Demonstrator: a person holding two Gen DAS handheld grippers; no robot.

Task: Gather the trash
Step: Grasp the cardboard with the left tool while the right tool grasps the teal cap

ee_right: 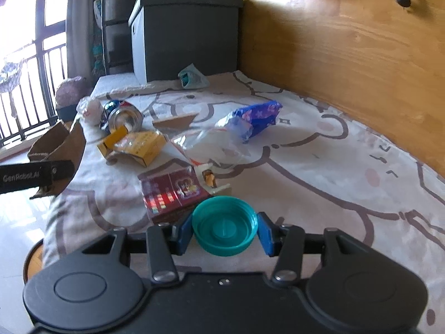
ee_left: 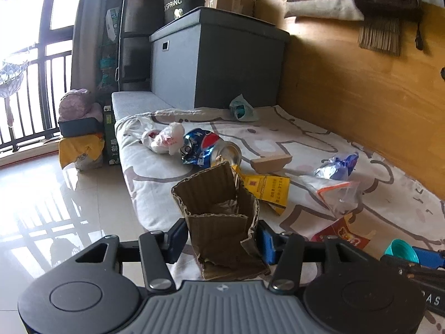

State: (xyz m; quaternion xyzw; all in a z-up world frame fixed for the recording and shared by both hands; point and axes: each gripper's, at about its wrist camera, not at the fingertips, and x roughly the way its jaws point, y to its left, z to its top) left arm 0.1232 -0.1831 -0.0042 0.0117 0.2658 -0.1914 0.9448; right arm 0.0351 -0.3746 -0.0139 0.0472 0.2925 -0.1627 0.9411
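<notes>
Left gripper (ee_left: pixel 222 239) clamped on torn cardboard (ee_left: pixel 222 217), off the mattress (ee_right: pixel 319 183) edge. Right gripper (ee_right: pixel 224 233) grasping teal lid (ee_right: pixel 224 229) above mattress. Can (ee_right: pixel 122 117), wrappers behind.

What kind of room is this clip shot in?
Probably a home bedroom or living room: a low mattress with a cartoon sheet, a wood-panelled wall, and a barred balcony door.

On the mattress (ee_right: pixel 319 172), the crushed soda can (ee_right: pixel 122 118) lies at the far left with a knotted plastic bag (ee_right: pixel 89 110) just left of it and a flattened carton (ee_right: pixel 136 147) in front. A cigarette pack (ee_right: pixel 172 192) lies nearer, a snack wrapper (ee_right: pixel 253 119) to the right. Behind all, a storage box (ee_right: pixel 183 33) stands against the wooden wall (ee_right: pixel 347 55).
</notes>
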